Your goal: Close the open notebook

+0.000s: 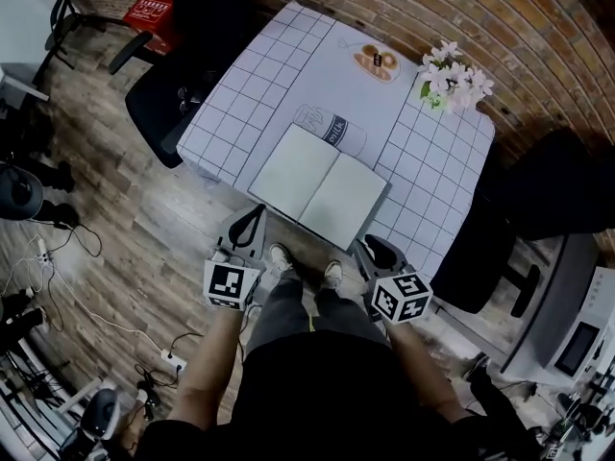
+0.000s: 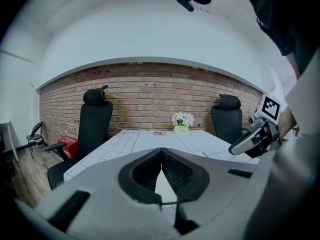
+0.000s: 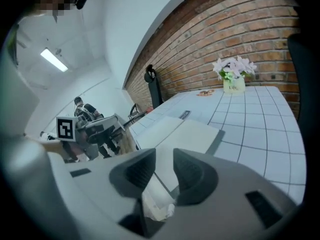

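The open notebook (image 1: 322,185) lies flat with blank white pages at the near edge of the checked table (image 1: 423,161). In the right gripper view the notebook (image 3: 175,131) is just ahead of the jaws. My left gripper (image 1: 252,213) hovers off the table edge by the notebook's near left corner, and its jaw tips touch, so it is shut (image 2: 161,151) on nothing. My right gripper (image 1: 377,248) hangs near the notebook's near right corner. It is open (image 3: 165,155), with a clear gap and nothing between the jaws. Neither gripper touches the notebook.
A flat pouch printed "milk" (image 1: 332,128) lies just beyond the notebook. A pot of flowers (image 1: 452,80) and a small plate (image 1: 375,62) stand at the far end. Black chairs (image 1: 168,94) (image 1: 538,200) flank the table. Cables (image 1: 58,248) and a red crate (image 1: 149,12) are on the floor.
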{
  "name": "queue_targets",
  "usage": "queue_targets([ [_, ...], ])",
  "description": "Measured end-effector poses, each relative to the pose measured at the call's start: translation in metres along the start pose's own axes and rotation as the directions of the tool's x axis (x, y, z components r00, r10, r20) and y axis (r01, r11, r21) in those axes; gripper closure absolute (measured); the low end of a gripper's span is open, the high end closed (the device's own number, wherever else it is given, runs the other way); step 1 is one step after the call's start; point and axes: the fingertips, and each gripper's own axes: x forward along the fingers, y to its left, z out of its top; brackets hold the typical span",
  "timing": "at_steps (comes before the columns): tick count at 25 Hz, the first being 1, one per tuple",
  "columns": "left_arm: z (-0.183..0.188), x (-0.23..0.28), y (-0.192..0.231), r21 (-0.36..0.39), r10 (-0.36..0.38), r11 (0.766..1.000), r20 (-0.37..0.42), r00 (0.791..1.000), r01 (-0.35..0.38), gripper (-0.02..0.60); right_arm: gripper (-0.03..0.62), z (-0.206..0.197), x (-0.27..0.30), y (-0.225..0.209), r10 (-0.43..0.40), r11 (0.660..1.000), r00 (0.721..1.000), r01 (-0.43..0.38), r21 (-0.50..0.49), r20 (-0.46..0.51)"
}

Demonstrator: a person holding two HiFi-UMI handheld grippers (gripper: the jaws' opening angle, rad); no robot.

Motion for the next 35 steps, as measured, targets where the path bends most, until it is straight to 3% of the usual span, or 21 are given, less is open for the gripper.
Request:
queue_targets([
  [5, -0.026, 0.028, 0.017, 0.019, -0.013, 1.000, -0.058, 0.998, 0.014, 0.557, 0.447, -0.028, 0.014, -0.016, -0.030, 0.995, 0.998, 0.035, 0.092, -0.055],
  [12, -0.064, 0.055, 0.057, 0.018, 0.004, 1.000, -0.144, 0.990, -0.002, 0.557, 0.421, -0.051, 0.022, -0.018, -0.046, 0.988, 0.993, 0.062, 0.144, -0.109],
  [21, -0.113, 0.076, 0.088, -0.074, -0.001, 0.997, -0.259, 0.966, -0.018, 0.557, 0.414, -0.076, 0.024, -0.020, -0.075, 0.957, 0.987, 0.112, 0.267, -0.144],
  [30, -0.124, 0.093, 0.094, -0.037, -0.041, 0.999, -0.313, 0.949, 0.031, 0.557, 0.395, -0.089, 0.030, -0.024, -0.108, 0.909, 0.985, 0.154, 0.389, -0.137],
  [35, -0.127, 0.100, 0.091, 0.013, -0.074, 0.996, -0.341, 0.937, 0.084, 0.557, 0.395, -0.086, 0.031, -0.030, -0.156, 0.894, 0.980, 0.195, 0.404, -0.127],
])
